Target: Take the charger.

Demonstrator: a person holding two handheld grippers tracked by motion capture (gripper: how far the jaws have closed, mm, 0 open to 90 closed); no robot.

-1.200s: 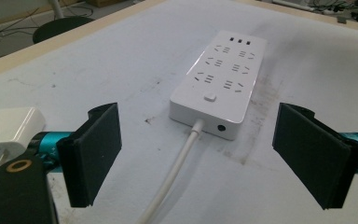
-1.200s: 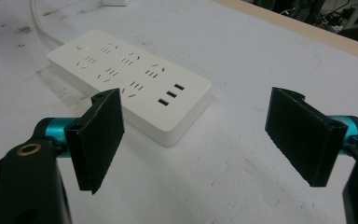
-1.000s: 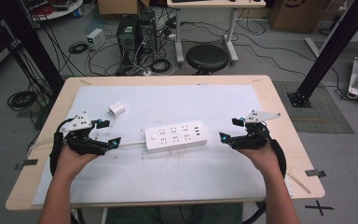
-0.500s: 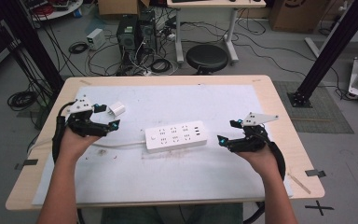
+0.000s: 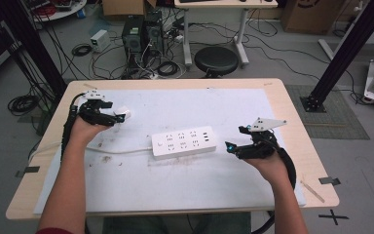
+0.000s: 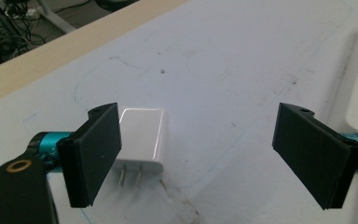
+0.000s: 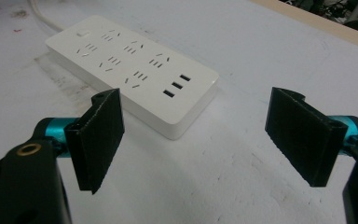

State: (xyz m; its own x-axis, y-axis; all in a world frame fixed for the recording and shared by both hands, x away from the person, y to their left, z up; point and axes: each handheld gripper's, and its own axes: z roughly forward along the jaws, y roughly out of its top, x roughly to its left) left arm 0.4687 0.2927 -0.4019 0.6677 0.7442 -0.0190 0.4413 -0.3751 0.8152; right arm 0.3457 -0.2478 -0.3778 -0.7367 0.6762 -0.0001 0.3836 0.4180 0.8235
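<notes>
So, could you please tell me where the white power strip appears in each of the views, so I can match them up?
High view: the power strip lies mid-table, between the two tools, nearer the right one.
Left gripper view: I cannot make it out; a white plug adapter lies there beside one jaw.
Right gripper view: the strip sits upper left, ahead of the open jaws.
Shared landmark: the white mat under everything.

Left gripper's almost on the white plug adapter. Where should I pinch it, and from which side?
Pinch the white adapter across its two smooth side faces, coming in from the prong end as the open left gripper points now. It lies flat with its prongs toward the camera. One jaw is already beside it, so I would centre the jaws first.
</notes>
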